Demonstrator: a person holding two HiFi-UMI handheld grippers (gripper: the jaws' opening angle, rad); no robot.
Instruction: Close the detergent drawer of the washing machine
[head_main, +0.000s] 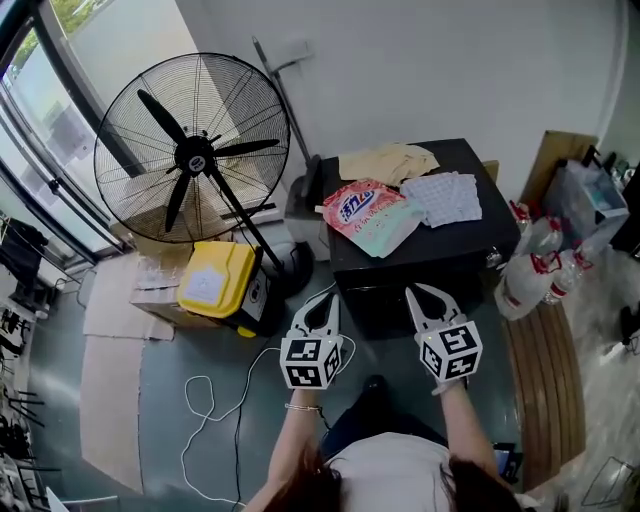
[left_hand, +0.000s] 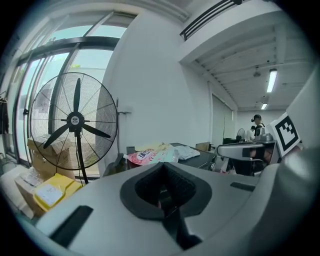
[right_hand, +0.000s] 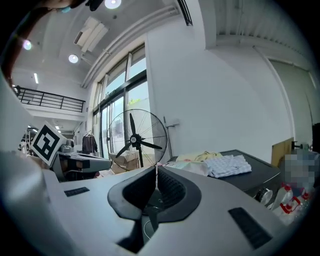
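Observation:
A black washing machine (head_main: 470, 245) stands just ahead of me, seen from above. On its lid lie a yellow cloth (head_main: 388, 160), a pink detergent bag (head_main: 368, 213) and a checked cloth (head_main: 445, 196). Its front face is in shadow, and I cannot make out the detergent drawer. My left gripper (head_main: 327, 298) hangs in the air in front of the machine's left corner, jaws shut and empty. My right gripper (head_main: 414, 290) is level with it before the machine's front, also shut on nothing. In the left gripper view the left gripper's tips (left_hand: 162, 164) meet; in the right gripper view the right gripper's tips (right_hand: 156, 168) meet too.
A big floor fan (head_main: 190, 150) stands at the left, with a yellow box (head_main: 215, 280) and flat cardboard (head_main: 110, 340) below it. A white cable (head_main: 215, 400) loops over the floor. At the right are a wooden bench (head_main: 545, 380) and plastic bags (head_main: 535, 265). A person (left_hand: 256, 125) stands far off.

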